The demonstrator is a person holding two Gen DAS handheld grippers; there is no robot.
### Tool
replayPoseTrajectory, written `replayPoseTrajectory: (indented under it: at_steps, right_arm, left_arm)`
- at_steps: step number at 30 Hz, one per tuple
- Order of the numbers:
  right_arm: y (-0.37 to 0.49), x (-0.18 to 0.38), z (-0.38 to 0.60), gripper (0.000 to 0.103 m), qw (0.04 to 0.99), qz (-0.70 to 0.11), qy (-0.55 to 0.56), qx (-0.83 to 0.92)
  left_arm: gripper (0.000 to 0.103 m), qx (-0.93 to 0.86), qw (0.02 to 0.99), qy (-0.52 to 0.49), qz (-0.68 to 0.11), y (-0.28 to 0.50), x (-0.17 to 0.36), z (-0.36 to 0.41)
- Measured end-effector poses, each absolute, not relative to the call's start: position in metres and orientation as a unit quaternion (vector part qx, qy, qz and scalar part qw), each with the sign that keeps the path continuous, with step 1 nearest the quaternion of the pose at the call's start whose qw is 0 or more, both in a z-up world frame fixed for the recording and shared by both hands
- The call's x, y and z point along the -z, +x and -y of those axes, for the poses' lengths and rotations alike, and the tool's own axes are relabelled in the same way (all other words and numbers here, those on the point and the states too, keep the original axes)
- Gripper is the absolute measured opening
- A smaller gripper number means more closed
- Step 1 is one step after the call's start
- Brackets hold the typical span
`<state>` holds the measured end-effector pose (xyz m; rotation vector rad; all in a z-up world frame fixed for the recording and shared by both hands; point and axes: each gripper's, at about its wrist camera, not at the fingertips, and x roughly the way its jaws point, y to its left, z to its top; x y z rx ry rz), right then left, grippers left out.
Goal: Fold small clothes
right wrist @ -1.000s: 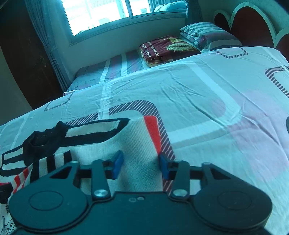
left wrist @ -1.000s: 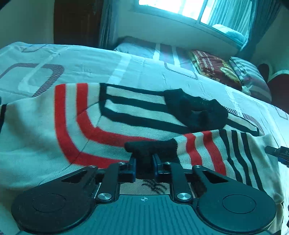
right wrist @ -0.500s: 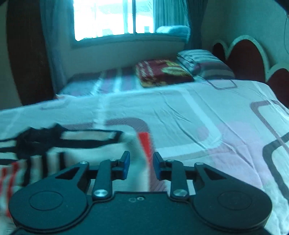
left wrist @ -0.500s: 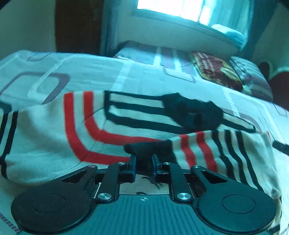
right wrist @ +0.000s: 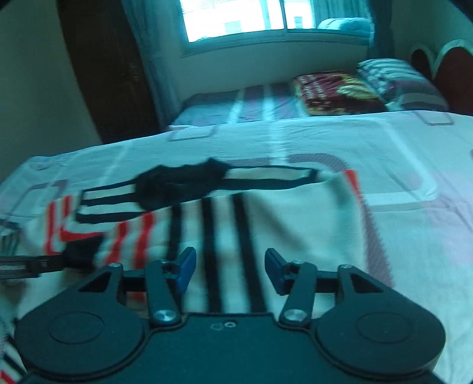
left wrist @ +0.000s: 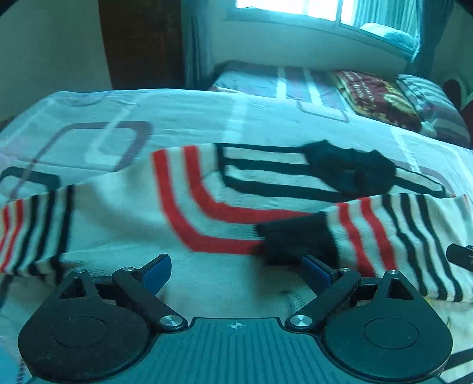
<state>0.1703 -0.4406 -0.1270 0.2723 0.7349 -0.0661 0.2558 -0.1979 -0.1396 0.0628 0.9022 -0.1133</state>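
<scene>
The left gripper (left wrist: 238,273) hangs over the striped sweater (left wrist: 124,224), its jaws wide apart after just opening — nothing is gripped, and the black cuff (left wrist: 298,236) of the folded sleeve lies loose on the sweater just beyond the right blue pad. The right gripper (right wrist: 230,271) stands about half open, also having just been opening, over the sweater's black-striped part (right wrist: 242,236) and holds nothing. The sweater lies flat on the patterned bedsheet (left wrist: 183,118); its black collar (left wrist: 348,174) is at the far edge. Beyond the sweater are a dark red pillow (right wrist: 334,91) and, behind that, the window (right wrist: 233,17).
</scene>
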Motion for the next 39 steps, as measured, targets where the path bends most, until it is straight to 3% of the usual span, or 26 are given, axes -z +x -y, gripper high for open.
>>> replayPoseTrajectory:
  at_steps: [2,12,14,17,18,19,29,32,34,35,37,39]
  right_arm:
    - [0.173,0.124,0.421,0.062,0.923,-0.36,0.138,0.004]
    - [0.204,0.125,0.328,0.062,0.911,-0.39,0.116,-0.074]
    - [0.21,0.126,0.313,0.061,0.914,-0.388,0.095,-0.069]
    - [0.222,0.132,0.294,0.047,0.913,-0.397,0.075,-0.061]
    - [0.227,0.135,0.29,0.037,0.911,-0.4,0.073,-0.059]
    - [0.231,0.137,0.288,0.035,0.91,-0.405,0.074,-0.057]
    - [0.248,0.156,0.27,0.04,0.913,-0.403,0.061,-0.028]
    - [0.25,0.157,0.269,0.041,0.914,-0.399,0.061,-0.026]
    - [0.251,0.158,0.27,0.042,0.916,-0.396,0.064,-0.025]
    - [0.251,0.158,0.27,0.042,0.916,-0.395,0.066,-0.025]
    - [0.251,0.158,0.271,0.042,0.917,-0.392,0.068,-0.025]
    - [0.251,0.158,0.271,0.042,0.919,-0.388,0.072,-0.023]
  left_arm:
    - [0.093,0.042,0.898,0.032,-0.437,0.252,0.136,0.182]
    - [0.093,-0.026,0.898,0.003,-0.44,0.245,0.137,0.082]
    - [0.093,-0.039,0.896,-0.006,-0.443,0.247,0.14,0.061]
    - [0.093,-0.058,0.891,-0.023,-0.45,0.251,0.147,0.032]
    - [0.093,-0.063,0.889,-0.031,-0.453,0.253,0.15,0.022]
    - [0.093,-0.069,0.887,-0.043,-0.455,0.254,0.152,0.012]
    - [0.093,-0.088,0.856,-0.251,-0.443,0.255,0.192,-0.088]
    - [0.078,-0.087,0.86,-0.278,-0.419,0.26,0.197,-0.1]
    - [0.051,-0.095,0.86,-0.296,-0.405,0.263,0.2,-0.107]
    - [0.045,-0.099,0.86,-0.303,-0.398,0.265,0.202,-0.112]
    - [0.022,-0.104,0.856,-0.322,-0.39,0.271,0.207,-0.123]
    - [0.016,-0.107,0.855,-0.336,-0.38,0.275,0.21,-0.128]
